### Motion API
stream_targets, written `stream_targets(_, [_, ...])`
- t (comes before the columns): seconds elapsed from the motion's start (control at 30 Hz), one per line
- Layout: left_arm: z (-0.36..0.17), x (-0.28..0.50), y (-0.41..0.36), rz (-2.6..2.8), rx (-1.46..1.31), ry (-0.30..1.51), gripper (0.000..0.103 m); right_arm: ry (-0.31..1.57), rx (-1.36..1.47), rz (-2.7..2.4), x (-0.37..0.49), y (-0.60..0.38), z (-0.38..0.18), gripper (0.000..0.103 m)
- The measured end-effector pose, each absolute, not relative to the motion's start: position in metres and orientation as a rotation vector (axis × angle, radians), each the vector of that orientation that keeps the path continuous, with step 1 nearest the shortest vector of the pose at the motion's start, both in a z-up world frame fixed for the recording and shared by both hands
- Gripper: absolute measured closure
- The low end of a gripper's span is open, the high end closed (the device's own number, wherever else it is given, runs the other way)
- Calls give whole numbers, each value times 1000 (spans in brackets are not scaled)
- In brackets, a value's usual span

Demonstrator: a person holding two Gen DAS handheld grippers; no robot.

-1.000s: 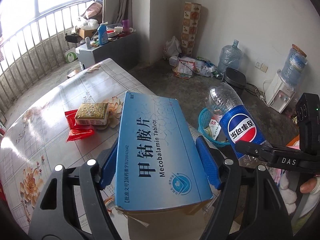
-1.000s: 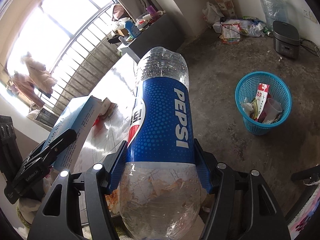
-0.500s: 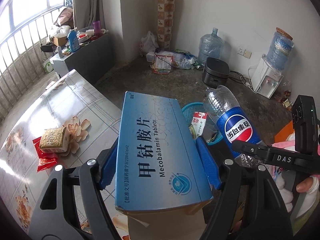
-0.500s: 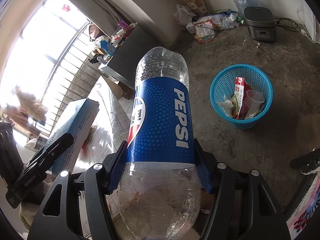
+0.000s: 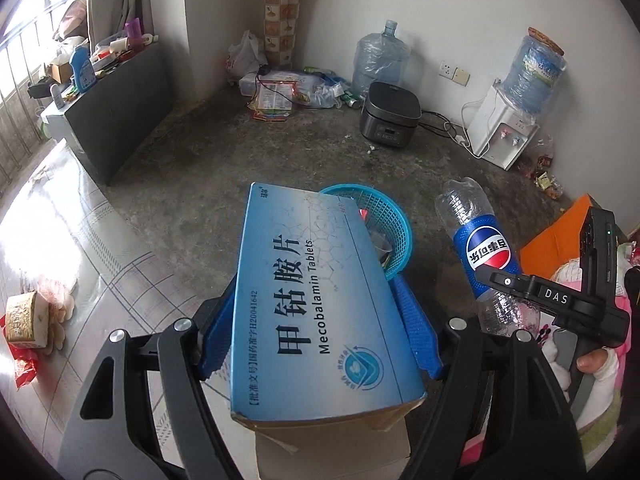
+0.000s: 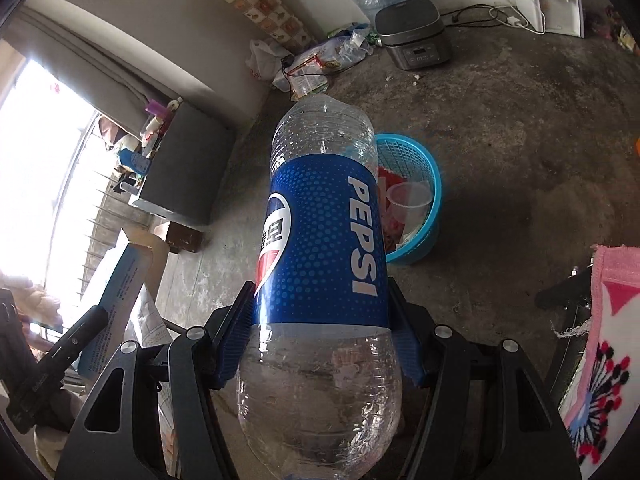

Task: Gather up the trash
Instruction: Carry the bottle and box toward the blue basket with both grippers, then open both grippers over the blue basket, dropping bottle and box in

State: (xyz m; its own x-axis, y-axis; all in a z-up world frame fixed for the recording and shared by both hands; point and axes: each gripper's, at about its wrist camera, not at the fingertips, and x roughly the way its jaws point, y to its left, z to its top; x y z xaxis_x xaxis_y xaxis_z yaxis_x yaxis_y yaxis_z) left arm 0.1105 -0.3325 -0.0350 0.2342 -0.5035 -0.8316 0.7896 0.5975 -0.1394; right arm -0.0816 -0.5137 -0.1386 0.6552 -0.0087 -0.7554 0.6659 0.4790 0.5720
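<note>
We carry two pieces of trash toward the blue basket (image 6: 416,184) on the concrete floor (image 5: 224,168); the risks come first. The tablet box (image 5: 316,296) is long and light, and its open, torn flap at the near end hangs below the left gripper (image 5: 320,336); if we let go while most of the box still overhangs the basket's near rim, we judge it could tip on that rim and fall outside. The Pepsi bottle (image 6: 324,248) is round, smooth and seemingly empty, so it may roll or bounce off the cup (image 6: 410,200) and wrappers already in the basket; a release from high up would make that worse. The two loads also travel close together, so they could knock each other over the same small opening; we think dropping one at a time is safer.

As for the grips: the left gripper's blue pads pinch the tablet box across its width, near the lower half, with the far end projecting forward over the basket's near rim in the left wrist view. The right gripper (image 6: 320,344) squeezes the bottle at the lower edge of its label, jaws pressed against both sides, the far end pointing toward the basket's left edge. Some packets (image 5: 24,328) remain near the left edge of the patterned table (image 5: 100,240).
</note>
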Motion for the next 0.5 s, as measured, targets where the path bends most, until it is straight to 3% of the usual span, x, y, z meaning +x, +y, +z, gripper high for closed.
stream_targets(0.5, [-158, 184, -496, -993, 347, 1328, 31, 859, 1246, -535, -24, -587, -236, 41])
